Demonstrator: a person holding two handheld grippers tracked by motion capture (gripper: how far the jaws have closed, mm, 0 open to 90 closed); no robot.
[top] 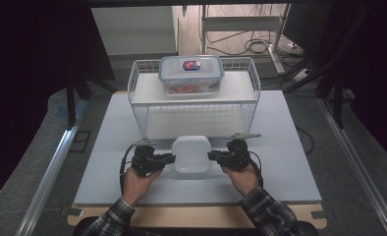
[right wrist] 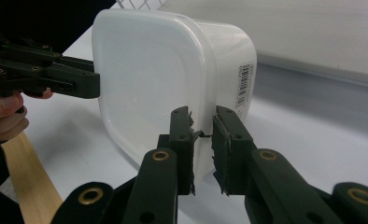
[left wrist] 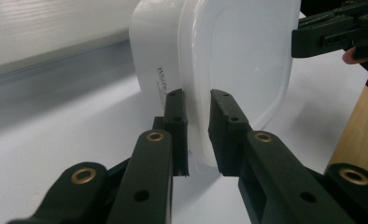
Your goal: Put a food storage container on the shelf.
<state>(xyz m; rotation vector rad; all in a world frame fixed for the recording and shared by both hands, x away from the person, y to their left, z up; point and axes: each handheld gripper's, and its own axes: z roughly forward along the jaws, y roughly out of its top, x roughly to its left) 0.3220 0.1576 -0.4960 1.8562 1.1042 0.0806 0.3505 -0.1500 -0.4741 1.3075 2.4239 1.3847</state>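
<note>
Presently I find the white container (top: pixel 192 154) at lower centre of the high view, squarely between my left tool (top: pixel 170 158) and right tool (top: pixel 212 156), each clamped on its rim.

Pale grey-blue table top (top: pixel 280 147), matt, laid on a light wooden board (top: pixel 201 216) that shows along its near edge. Grey carpeted floor (top: pixel 29 162) to both sides of the table; a metal rail (top: pixel 49 172) runs along the floor at the table's left, another (top: pixel 358 162) at its right. Dark curtains (top: pixel 29 64) hang left and right. Behind the table: a white panel (top: pixel 132 29), a pale metal frame (top: pixel 240 22), loose black cables (top: pixel 255 46) on the floor. Light dim, even.
</note>
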